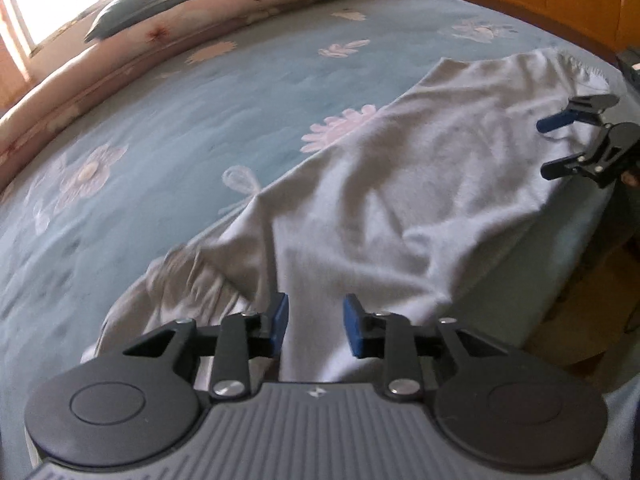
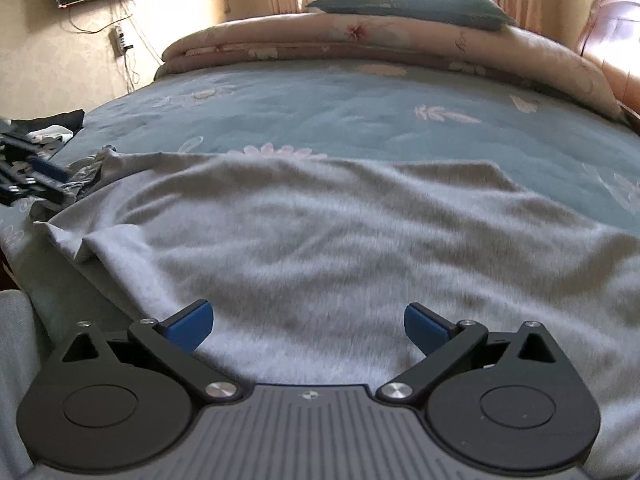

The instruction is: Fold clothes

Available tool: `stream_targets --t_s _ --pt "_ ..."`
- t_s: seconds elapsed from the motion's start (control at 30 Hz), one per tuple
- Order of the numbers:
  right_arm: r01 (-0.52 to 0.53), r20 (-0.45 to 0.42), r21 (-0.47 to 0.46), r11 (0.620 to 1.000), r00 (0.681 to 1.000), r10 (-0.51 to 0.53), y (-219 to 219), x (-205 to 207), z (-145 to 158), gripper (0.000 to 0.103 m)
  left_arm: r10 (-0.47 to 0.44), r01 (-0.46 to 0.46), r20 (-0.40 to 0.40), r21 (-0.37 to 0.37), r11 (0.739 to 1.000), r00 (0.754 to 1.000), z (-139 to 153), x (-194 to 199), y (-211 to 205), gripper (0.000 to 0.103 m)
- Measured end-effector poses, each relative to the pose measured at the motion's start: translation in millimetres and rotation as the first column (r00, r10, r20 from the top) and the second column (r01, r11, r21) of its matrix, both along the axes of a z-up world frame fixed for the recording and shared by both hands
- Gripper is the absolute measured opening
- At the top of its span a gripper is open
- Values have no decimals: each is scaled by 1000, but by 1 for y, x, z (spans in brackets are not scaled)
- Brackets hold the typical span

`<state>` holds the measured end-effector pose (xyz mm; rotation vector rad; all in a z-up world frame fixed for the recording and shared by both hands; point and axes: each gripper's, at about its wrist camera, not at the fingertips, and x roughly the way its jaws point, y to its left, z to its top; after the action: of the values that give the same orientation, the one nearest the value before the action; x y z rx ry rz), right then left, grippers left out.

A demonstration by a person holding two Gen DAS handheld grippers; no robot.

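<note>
Left wrist view: the left gripper (image 1: 316, 326) hangs over a grey garment (image 1: 400, 200) spread across the blue floral bedspread (image 1: 160, 120), its blue pads a narrow way apart with nothing pinched between them. The cloth bunches into folds near the left pad. Far right, the right gripper (image 1: 560, 148) stands wide over the garment's other end, near the bed's edge.

Right wrist view: the right gripper (image 2: 308, 328) is spread fully (nothing gripped), the grey garment (image 2: 320, 232) lying flat beneath it. The left gripper (image 2: 36, 180) shows blurred at the left edge. A folded pink quilt (image 2: 360, 40) and a teal pillow (image 2: 408, 4) lie beyond.
</note>
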<state>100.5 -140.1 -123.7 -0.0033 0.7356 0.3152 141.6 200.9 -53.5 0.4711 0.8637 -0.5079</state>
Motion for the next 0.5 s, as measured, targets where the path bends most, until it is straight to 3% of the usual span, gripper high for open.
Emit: stream_targets --t_s 0.13,0.23,0.4,0.5 --pt "19 -15 21 1000 1000 -18 0 1 -7 103 114 -117 -49 -69 991 992 -2 -3 20 28" --pt "16 -13 15 1000 1000 -16 1 0 -7 103 127 -130 -40 -90 987 991 -6 -8 21 28" --pt "22 -16 18 1000 1000 -21 -1 -1 -8 103 209 -206 70 -45 978 975 -2 -3 25 32" --pt "26 -14 14 1000 1000 -26 1 -1 -8 103 196 -198 98 6 980 976 -9 6 21 34"
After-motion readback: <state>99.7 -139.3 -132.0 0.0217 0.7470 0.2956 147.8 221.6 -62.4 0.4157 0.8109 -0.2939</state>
